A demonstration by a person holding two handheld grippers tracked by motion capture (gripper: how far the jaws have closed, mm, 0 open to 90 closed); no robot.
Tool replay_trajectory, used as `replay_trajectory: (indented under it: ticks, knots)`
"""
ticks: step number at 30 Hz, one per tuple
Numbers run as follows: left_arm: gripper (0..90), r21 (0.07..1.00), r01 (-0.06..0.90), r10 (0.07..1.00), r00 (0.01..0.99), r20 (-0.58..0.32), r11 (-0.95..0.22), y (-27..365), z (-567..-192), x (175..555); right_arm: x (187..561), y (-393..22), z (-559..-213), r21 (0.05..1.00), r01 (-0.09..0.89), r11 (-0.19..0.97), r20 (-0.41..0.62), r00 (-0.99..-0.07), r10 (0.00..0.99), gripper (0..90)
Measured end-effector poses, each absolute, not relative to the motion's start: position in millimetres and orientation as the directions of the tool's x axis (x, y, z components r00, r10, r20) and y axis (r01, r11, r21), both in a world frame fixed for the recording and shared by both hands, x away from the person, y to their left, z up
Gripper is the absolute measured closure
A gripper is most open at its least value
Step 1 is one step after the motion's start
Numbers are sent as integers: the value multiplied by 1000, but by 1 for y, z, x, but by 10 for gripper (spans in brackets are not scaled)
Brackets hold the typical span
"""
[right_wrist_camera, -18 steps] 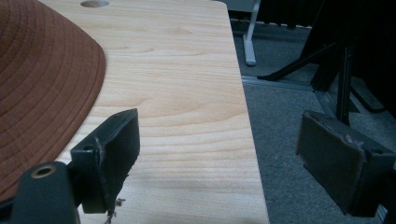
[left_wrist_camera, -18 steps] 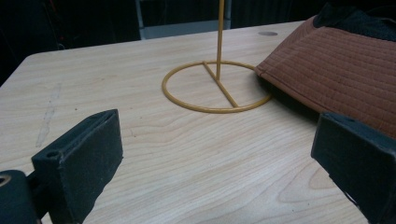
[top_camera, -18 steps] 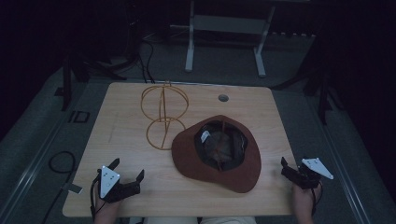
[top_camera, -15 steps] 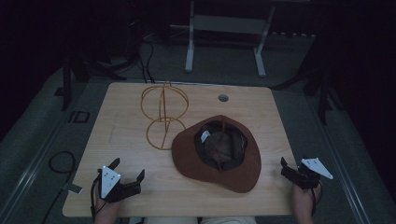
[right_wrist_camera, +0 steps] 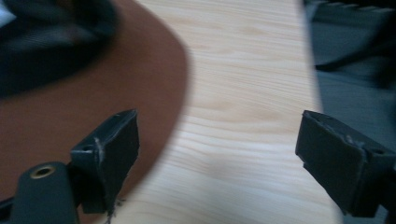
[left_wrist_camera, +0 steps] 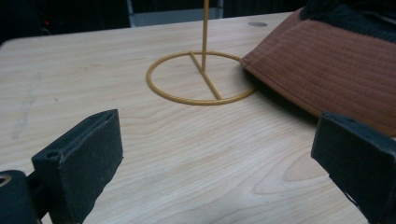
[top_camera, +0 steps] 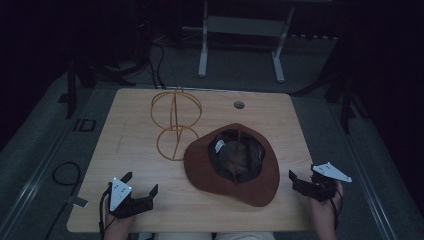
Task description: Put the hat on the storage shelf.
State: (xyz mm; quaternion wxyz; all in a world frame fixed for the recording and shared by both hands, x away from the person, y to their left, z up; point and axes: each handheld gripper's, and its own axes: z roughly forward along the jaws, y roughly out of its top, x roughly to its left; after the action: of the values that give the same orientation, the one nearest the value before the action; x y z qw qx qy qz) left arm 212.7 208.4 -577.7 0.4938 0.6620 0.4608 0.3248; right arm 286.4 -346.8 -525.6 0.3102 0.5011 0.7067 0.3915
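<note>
Brown brimmed hat [top_camera: 235, 165] upside down, dark lining, beside wire stand [top_camera: 175, 125]

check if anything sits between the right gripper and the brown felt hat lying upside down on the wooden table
Nothing visible does. The right gripper sits open just beside the brim of the brown felt hat, with bare wooden table between its jaws. The yellow wire hat stand is on the hat's far side.

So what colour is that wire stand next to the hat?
Golden yellow: the wire stand shows best in the left gripper view.
</note>
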Motion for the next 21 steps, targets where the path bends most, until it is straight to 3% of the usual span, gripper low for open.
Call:
replay_trajectory:
  ticks: [5, 11, 21]
  knots:
    - [27, 946, 302, 922, 388, -7, -120, 203, -576, 212, 290, -334, -507, 882, 444, 155, 36, -392, 919, 138]
    - [27, 940, 305, 914, 406, 20, -156, 196, -575, 210, 308, -307, -495, 878, 425, 220, 5, -469, 883, 146]
    - [27, 934, 322, 910, 415, 6, -153, 196, -575, 211, 350, -256, -503, 819, 501, 279, 28, -522, 853, 136]
